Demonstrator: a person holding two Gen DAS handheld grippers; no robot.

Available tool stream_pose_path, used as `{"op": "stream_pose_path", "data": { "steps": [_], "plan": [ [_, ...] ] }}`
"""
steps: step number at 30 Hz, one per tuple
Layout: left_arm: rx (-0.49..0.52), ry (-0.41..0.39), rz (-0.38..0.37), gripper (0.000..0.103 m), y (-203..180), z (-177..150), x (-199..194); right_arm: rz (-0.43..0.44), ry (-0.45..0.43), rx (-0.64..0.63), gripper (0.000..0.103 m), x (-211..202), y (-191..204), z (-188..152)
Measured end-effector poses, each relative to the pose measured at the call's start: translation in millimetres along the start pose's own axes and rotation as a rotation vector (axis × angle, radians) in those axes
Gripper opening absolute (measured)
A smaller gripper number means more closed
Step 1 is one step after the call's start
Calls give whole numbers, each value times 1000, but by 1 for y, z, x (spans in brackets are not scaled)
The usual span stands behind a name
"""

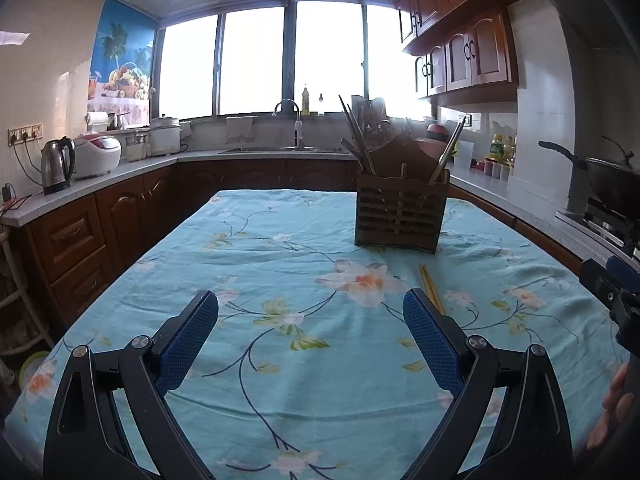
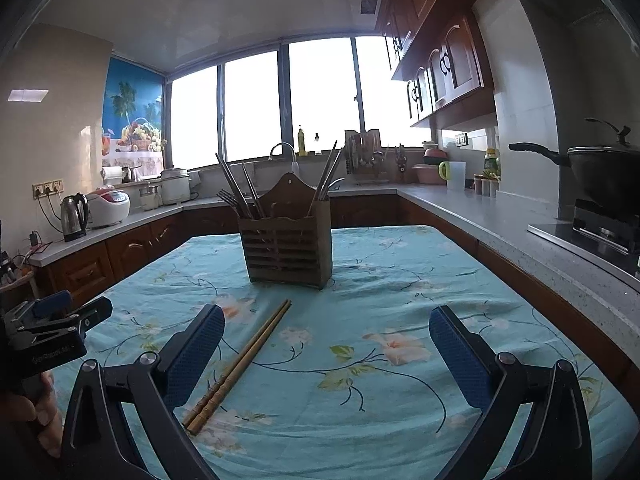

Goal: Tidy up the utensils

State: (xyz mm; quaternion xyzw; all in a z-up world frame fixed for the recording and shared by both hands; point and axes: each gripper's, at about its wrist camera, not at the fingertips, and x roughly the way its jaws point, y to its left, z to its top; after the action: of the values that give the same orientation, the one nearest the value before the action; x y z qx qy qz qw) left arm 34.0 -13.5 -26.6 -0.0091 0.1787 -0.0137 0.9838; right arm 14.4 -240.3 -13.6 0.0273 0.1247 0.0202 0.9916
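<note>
A pair of wooden chopsticks (image 2: 240,364) lies flat on the blue floral tablecloth (image 2: 380,280), between my right gripper's fingers and nearer the left one. The pair shows in the left wrist view (image 1: 430,288) just beyond my left gripper's right finger. A wooden slatted utensil holder (image 2: 286,240) stands upright further back, with several chopsticks and utensils sticking out; it also shows in the left wrist view (image 1: 400,212). My left gripper (image 1: 310,308) is open and empty above the cloth. My right gripper (image 2: 326,324) is open and empty.
The table (image 1: 240,240) is ringed by kitchen counters: kettle (image 1: 58,164) and rice cooker (image 1: 98,154) at left, sink (image 1: 288,148) at back, wok (image 2: 600,172) on a stove at right. The other gripper shows at each view's edge (image 1: 616,288) (image 2: 52,328).
</note>
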Motion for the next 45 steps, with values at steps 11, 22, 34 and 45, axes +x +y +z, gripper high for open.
{"op": "stream_pose_path", "data": {
  "steps": [11,22,34,45],
  "plan": [
    [9,-6,0,96,-3,1,-2,1,-10,7,103,-2,-1,-2],
    [15,-15,-4,96,-5,1,-4,4,-10,5,103,-1,-2,-3],
    [34,-17,0,96,-6,1,-5,4,-8,6,103,-1,-1,-3],
    [71,-25,-3,96,-13,1,-7,4,-8,6,103,-1,-1,-3]
  ]
}}
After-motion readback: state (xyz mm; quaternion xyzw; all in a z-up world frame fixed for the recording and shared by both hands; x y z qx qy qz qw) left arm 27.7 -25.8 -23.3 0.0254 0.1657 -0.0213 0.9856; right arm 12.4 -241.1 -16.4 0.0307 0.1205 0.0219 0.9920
